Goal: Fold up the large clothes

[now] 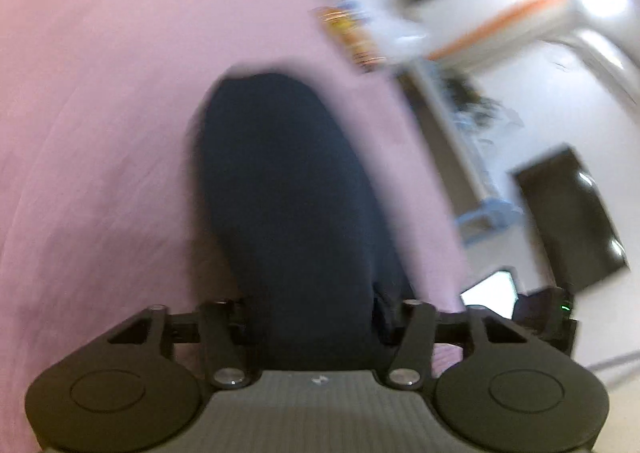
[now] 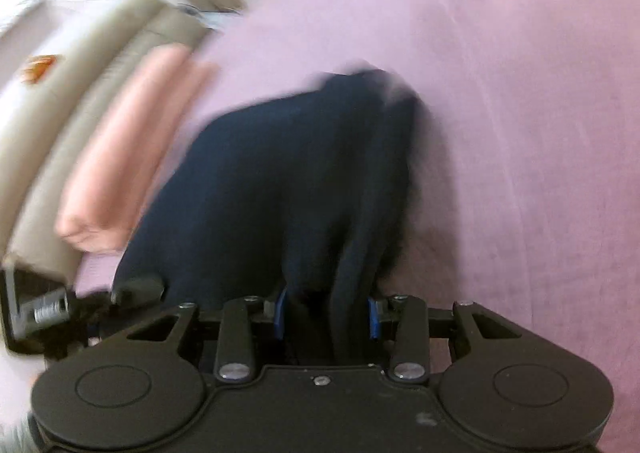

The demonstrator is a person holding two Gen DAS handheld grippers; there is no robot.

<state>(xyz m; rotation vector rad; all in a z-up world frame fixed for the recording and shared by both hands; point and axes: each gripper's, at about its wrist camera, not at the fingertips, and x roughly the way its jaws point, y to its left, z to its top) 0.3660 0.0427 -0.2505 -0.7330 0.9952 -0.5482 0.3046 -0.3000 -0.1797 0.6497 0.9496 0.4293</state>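
Observation:
A dark navy garment (image 1: 288,193) lies on a pink bed sheet (image 1: 100,113) and runs straight into my left gripper (image 1: 312,317), whose jaws are shut on it; the cloth hides the fingertips. In the right wrist view the same navy garment (image 2: 280,181) is bunched in folds between the blue pads (image 2: 282,317) of my right gripper (image 2: 326,317), which is shut on it. Both views are motion-blurred.
A pink folded cloth or pillow (image 2: 128,157) lies left of the garment near the bed edge. The other gripper's body (image 2: 32,305) shows at lower left. Beyond the bed are a colourful packet (image 1: 352,33), a dark screen (image 1: 568,213) and a blue frame (image 1: 484,217).

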